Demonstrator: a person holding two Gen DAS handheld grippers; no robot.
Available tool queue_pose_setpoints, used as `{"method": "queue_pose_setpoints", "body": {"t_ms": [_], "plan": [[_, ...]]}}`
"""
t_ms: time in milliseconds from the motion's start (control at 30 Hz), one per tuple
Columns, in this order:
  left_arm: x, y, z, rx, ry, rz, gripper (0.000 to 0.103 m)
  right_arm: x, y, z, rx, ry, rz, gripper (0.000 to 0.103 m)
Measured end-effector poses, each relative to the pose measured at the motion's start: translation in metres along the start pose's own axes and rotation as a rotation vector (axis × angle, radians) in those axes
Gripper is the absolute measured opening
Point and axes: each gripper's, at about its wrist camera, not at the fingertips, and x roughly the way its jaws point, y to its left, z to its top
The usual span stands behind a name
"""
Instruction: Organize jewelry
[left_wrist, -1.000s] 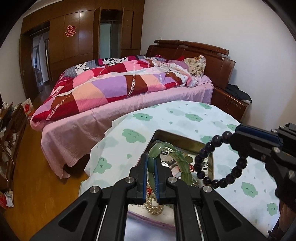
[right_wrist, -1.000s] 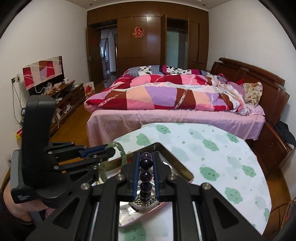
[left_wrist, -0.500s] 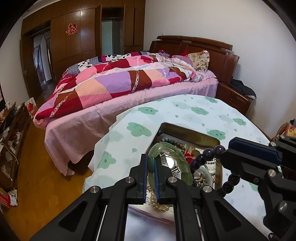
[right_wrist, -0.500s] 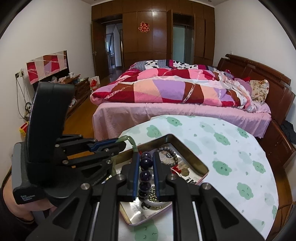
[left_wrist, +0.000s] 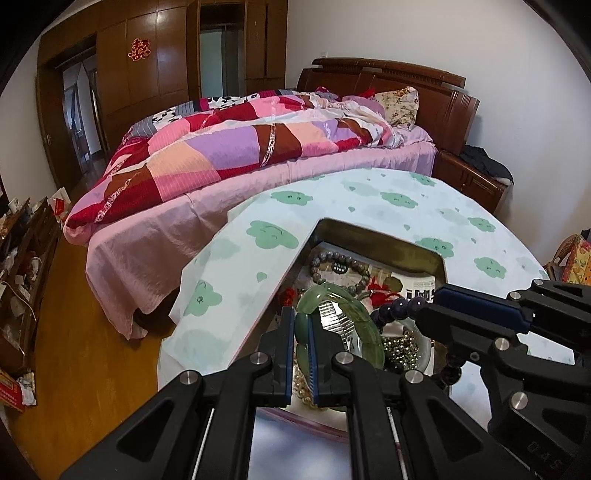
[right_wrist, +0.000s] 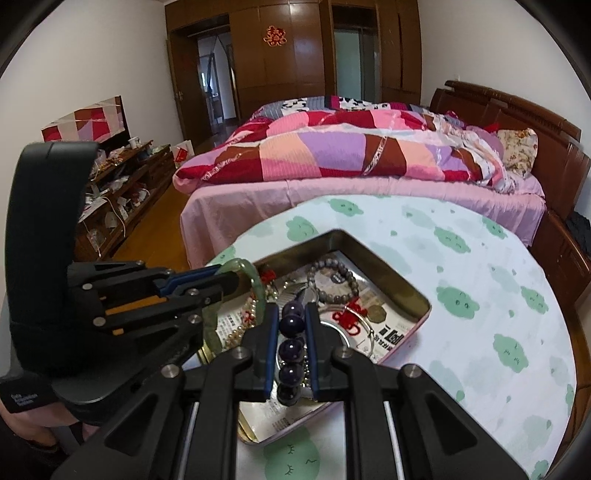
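Fingers (left_wrist: 287, 354) of your left gripper (left_wrist: 303, 356) pinch the bangle (left_wrist: 341, 314) upright while your right gripper (right_wrist: 291, 350) clamps the beads (right_wrist: 291, 345), both hanging just above the tin (right_wrist: 417, 291), its jewelry directly below, right hand nearer its middle.

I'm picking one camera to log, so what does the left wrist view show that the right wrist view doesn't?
Only the left wrist view: the left claw head-on, shut on the green jade bangle, and a dark garment on the nightstand.

Only the right wrist view: the right claw head-on, shut on the dark purple bead bracelet, plus the cluttered low cabinet along the wall.

Both: the open metal tin holding a grey bead bracelet, the cloud-print tablecloth and the bed.
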Motion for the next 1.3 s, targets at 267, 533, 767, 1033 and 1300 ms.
{"method": "queue_pose_setpoints", "body": {"t_ms": [267, 533, 767, 1033, 1300], "plan": [[0.007, -0.004, -0.005, 0.009, 0.026, -0.001, 0.006, 0.009, -0.003, -0.003, -0.002, 0.025, -0.020, 0.016], [0.018, -0.003, -0.013, -0.005, 0.061, 0.012, 0.008, 0.023, -0.007, -0.009, -0.019, 0.053, -0.048, 0.019], [-0.001, 0.002, -0.009, -0.044, 0.016, 0.036, 0.064, 0.006, -0.018, -0.011, 0.024, 0.018, -0.066, 0.057], [-0.055, 0.013, 0.003, -0.096, -0.133, 0.070, 0.071, -0.050, -0.028, -0.009, 0.055, -0.118, -0.157, 0.073], [-0.074, 0.013, 0.009, -0.075, -0.183, 0.094, 0.071, -0.061, -0.034, -0.004, 0.077, -0.178, -0.175, 0.075]]}}
